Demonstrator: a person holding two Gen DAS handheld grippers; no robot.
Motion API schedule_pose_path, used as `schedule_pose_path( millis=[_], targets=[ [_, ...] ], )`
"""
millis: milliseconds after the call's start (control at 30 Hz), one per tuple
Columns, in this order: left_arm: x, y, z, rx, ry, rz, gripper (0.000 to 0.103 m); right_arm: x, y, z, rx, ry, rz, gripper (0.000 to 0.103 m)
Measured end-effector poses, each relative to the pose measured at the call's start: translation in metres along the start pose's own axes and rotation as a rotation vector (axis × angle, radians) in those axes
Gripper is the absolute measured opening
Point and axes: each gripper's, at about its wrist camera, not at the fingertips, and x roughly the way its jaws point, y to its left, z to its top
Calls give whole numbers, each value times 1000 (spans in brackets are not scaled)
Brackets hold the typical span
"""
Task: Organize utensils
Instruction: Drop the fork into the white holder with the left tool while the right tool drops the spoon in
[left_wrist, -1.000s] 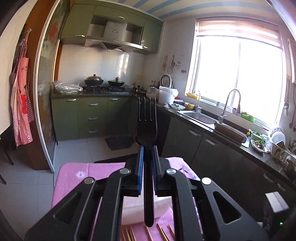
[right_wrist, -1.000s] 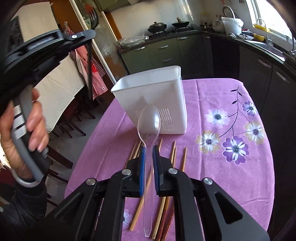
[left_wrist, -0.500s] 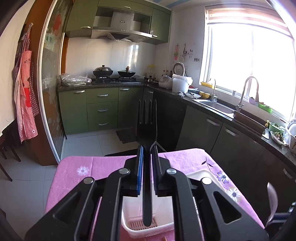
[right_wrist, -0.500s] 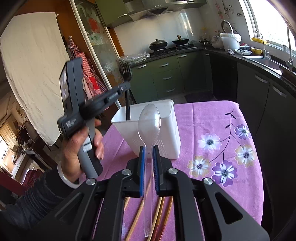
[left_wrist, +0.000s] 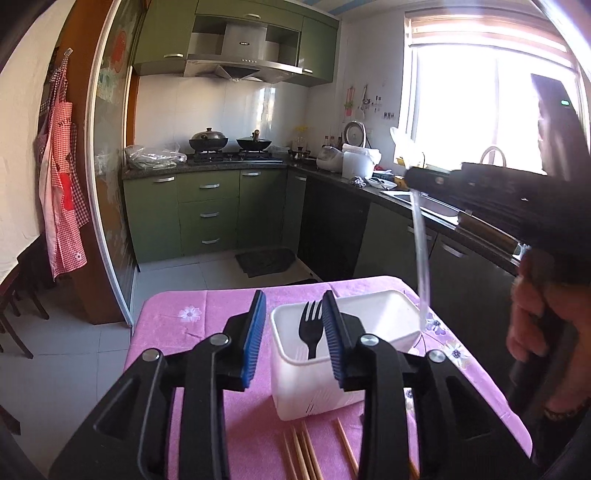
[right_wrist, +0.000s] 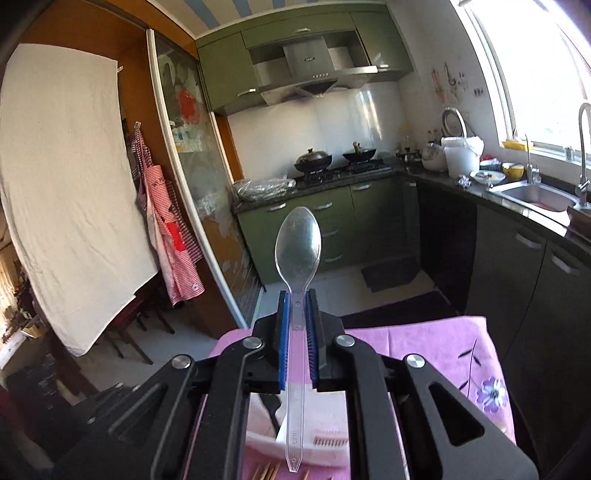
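Observation:
My left gripper (left_wrist: 293, 334) is open and empty, just in front of a white plastic utensil holder (left_wrist: 373, 314) on the pink tablecloth. A black plastic fork (left_wrist: 311, 328) stands in the holder, tines up. My right gripper (right_wrist: 296, 328) is shut on a clear plastic spoon (right_wrist: 298, 251), bowl up, handle hanging down over the holder (right_wrist: 332, 443). In the left wrist view the spoon (left_wrist: 419, 243) hangs above the holder's right far corner. Wooden chopsticks (left_wrist: 306, 452) lie on the cloth in front of the holder.
The pink flowered tablecloth (left_wrist: 192, 321) covers a small table. Dark kitchen cabinets (left_wrist: 332, 225) and a sink counter (right_wrist: 535, 199) stand beyond and to the right. A tiled floor (left_wrist: 207, 273) lies past the table's far edge.
My left gripper opened and let go of the black fork, which now stands in the holder. My right gripper carried the clear spoon up and over the holder.

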Motion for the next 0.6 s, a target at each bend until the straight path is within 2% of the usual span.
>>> schedule_pose_path(
  millis=[200, 500, 567, 600],
  targets=[
    [-29, 5, -21, 26, 54, -10, 30, 37, 4, -16, -53, 0, -54, 9],
    [-37, 13, -58, 33, 209, -16, 30, 27, -1, -64, -61, 67, -50, 11],
    [-39, 13, -63, 31, 227, -12, 30, 22, -1, -69, -60, 88, -53, 25],
    [-39, 13, -65, 27, 239, -15, 30, 19, -1, -71, -63, 95, -52, 28]
  ],
)
